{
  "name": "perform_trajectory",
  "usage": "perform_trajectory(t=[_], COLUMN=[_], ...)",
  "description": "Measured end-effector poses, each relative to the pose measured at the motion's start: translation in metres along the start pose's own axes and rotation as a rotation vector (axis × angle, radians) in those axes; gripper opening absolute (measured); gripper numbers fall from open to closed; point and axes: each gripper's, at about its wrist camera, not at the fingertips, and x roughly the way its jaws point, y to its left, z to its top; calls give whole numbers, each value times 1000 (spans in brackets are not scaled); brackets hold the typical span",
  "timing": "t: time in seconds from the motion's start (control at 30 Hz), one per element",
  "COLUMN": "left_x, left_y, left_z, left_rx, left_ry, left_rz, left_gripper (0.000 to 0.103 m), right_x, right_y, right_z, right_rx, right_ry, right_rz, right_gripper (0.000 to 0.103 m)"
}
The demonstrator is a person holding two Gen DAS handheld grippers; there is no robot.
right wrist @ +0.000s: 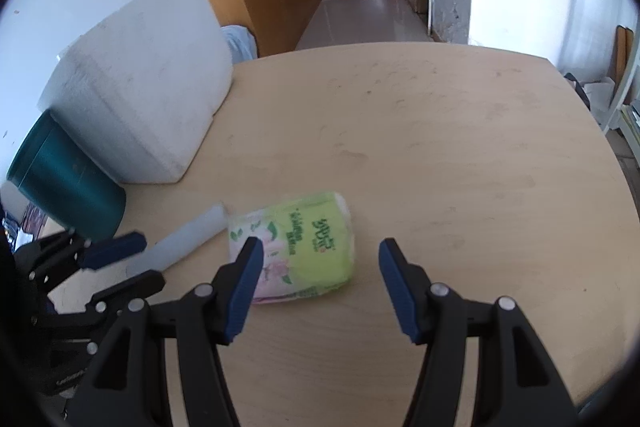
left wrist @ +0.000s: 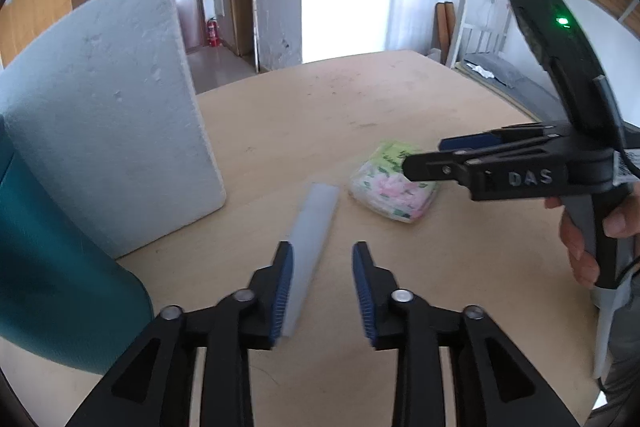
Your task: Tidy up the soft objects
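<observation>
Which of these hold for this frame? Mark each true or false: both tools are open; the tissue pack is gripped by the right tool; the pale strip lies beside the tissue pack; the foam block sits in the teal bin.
1. Both the left tool and right tool are open. True.
2. The tissue pack is gripped. False: it lies on the table, pads not pressing it.
3. The pale strip lies beside the pack. True.
4. The foam block sits in the teal bin. False: it stands on the table next to the bin.

Green, pink-flowered tissue pack (right wrist: 304,247)
</observation>
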Motion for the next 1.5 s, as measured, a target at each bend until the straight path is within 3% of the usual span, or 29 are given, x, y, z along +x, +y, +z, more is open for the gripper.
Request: perform_trajectory(t=[0.07,0.17,0.5,0.77,0.93,1.0,1.13,1.33,1.5], left_x=[2,6,19,21,23,23,23,24,19], left_y=[2,4,6,8,11,14,15,19,19], left_z=[0,-1,-4,-5,-5,-5,-4,-3,-5], left_rx=[-9,-23,-54,-57,-73,-85,-90,-95,-95], left_ry=[-3,4,36,35,33,31,30,28,15], left_rz=[10,2,-19,-15,-5,-6,-13,-16,-17], left_gripper=[44,46,46,45,32,28,26,20,16], right_x=[2,6,12,18,23,23,22,19,15], right_y=[5,13,20,25,30,29,26,23,22], right_z=[-1,-2,-4,-3,-3,-2,-1,-1,-2], right_rx=[-27,-65,-143,-155,-167,-158,-138,-116,-102], right_ry=[3,11,12,22,11,4,-8,-11,-21], right_rz=[-2,-16,-80,-60,-51,-39,-28,-34,-17], right_gripper=[64,64,68,72,72,66,42,20,16])
